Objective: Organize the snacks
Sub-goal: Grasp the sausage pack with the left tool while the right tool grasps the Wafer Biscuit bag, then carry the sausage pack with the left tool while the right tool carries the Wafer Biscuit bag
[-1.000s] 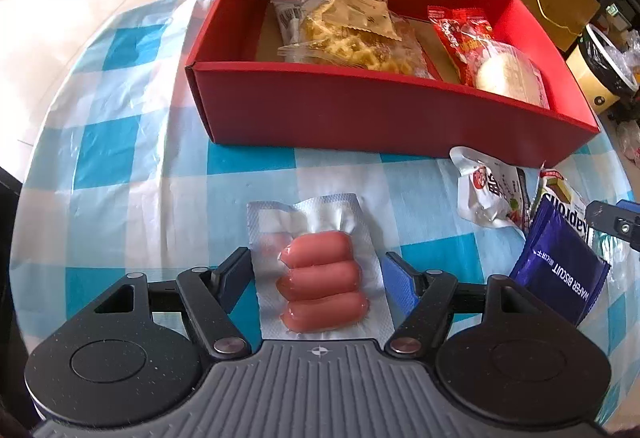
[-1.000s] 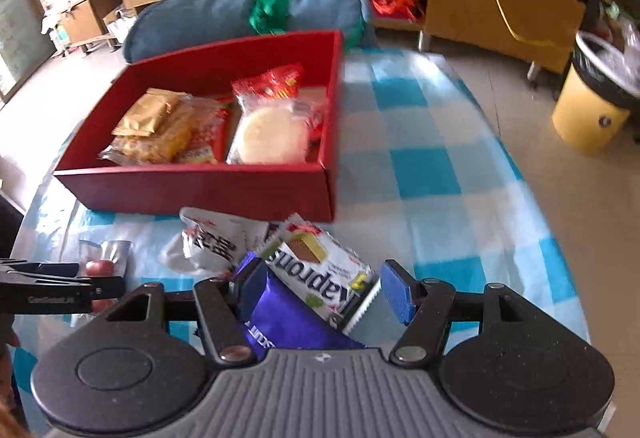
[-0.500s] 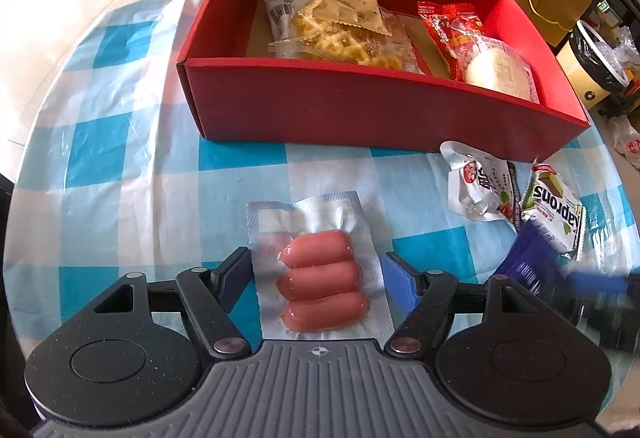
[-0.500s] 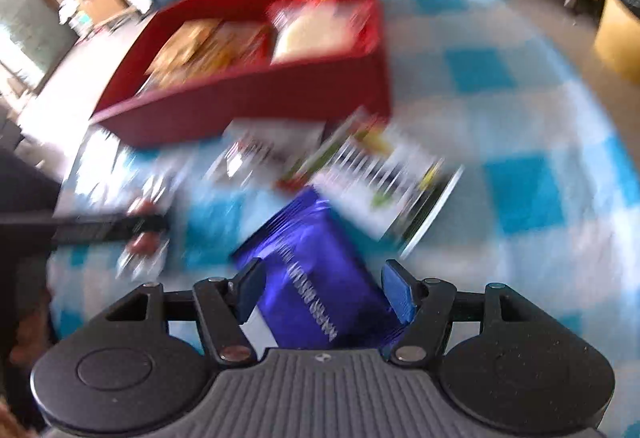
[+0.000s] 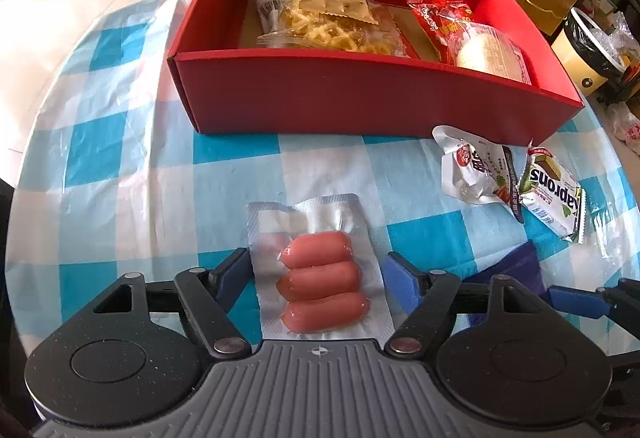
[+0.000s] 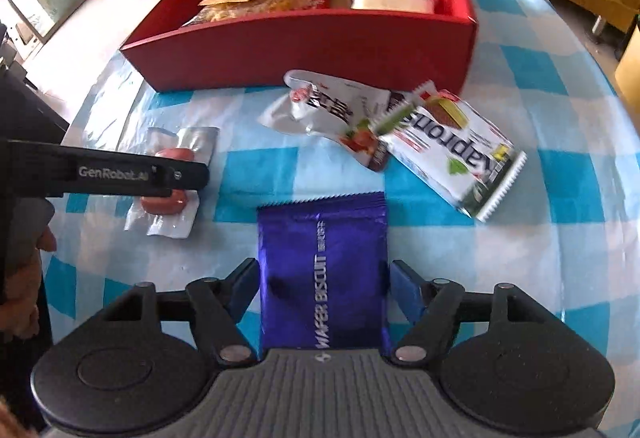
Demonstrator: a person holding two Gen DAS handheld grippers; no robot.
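- The left gripper point(image 5: 316, 270) hangs over the vacuum pack of 3 sausages point(image 5: 320, 280), which lies flat on the checked tablecloth point(image 5: 120, 142), well short of the red box point(image 5: 360, 98).
- Its jaws have just been widening; they straddle the pack, neither pad pressing it, so nothing is grasped.
- The pack's long axis runs straight ahead from the gripper, toward the box, so the pads would meet its 2 long edges.
- The right gripper point(image 6: 322, 288) likewise straddles the purple wafer biscuit packet point(image 6: 322, 270); its jaws have just been opening and look released.
- That packet also points lengthwise toward the box.
- A white pouch point(image 6: 336, 110) and a Kaprons packet point(image 6: 452, 150) lie between it and the box.
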